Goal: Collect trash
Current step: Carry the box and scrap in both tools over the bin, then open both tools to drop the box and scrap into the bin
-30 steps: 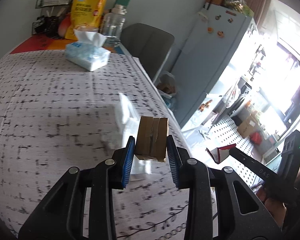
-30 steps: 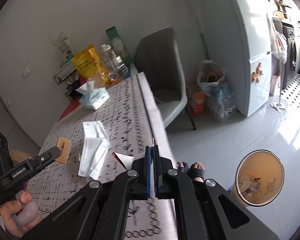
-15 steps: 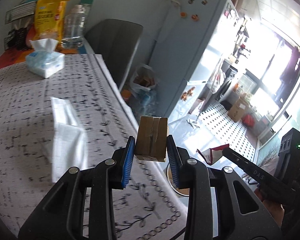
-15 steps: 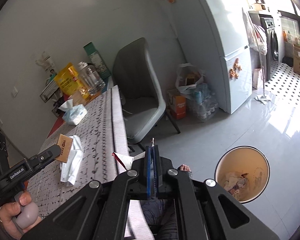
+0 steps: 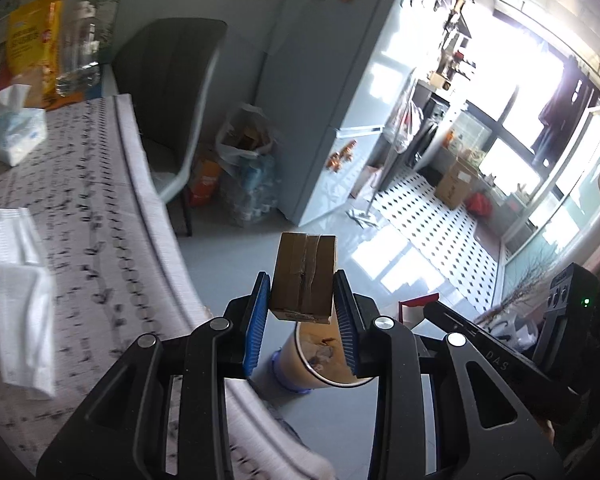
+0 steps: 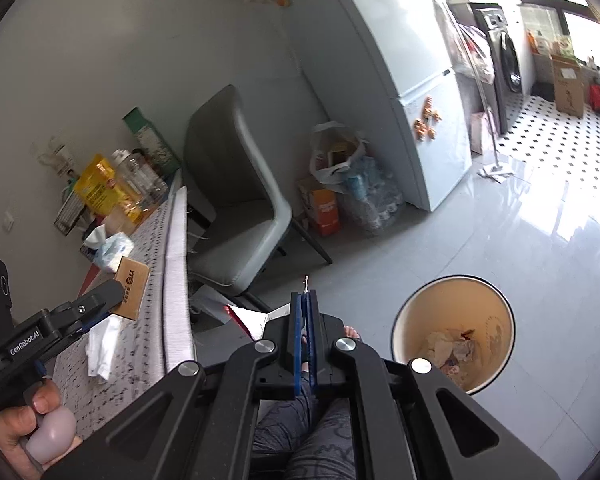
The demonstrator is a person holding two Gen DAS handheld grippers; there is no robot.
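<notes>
Beyond the edge of the bench (image 5: 100, 264), with its grey patterned cloth, the left gripper (image 5: 302, 316) hung over the floor, its blue-padded fingers (image 5: 257, 320) clamped on the two sides of a small brown cardboard box (image 5: 305, 276) sealed with tape. Below and just behind that box in the left wrist view stood a round tan waste bin (image 5: 328, 360) on the pale tiled floor, partly hidden by the fingers. From the right wrist view the same bin (image 6: 454, 334) showed its open mouth, with crumpled paper scraps lying at the bottom. The right gripper (image 6: 305, 320) had its fingers pressed tight together, pinching a flat piece of red-and-white paper (image 6: 246, 318) that stuck out to the left of them; it hovered near the bin, left of its rim. On the bench lay a folded white paper packet (image 5: 20, 288) and, farther back, a soft blue-and-white tissue pack (image 5: 14, 136). A grey upholstered chair (image 6: 236, 200) stood beside the bench, and a pale fridge (image 6: 412, 92) stood against the wall beyond it.
</notes>
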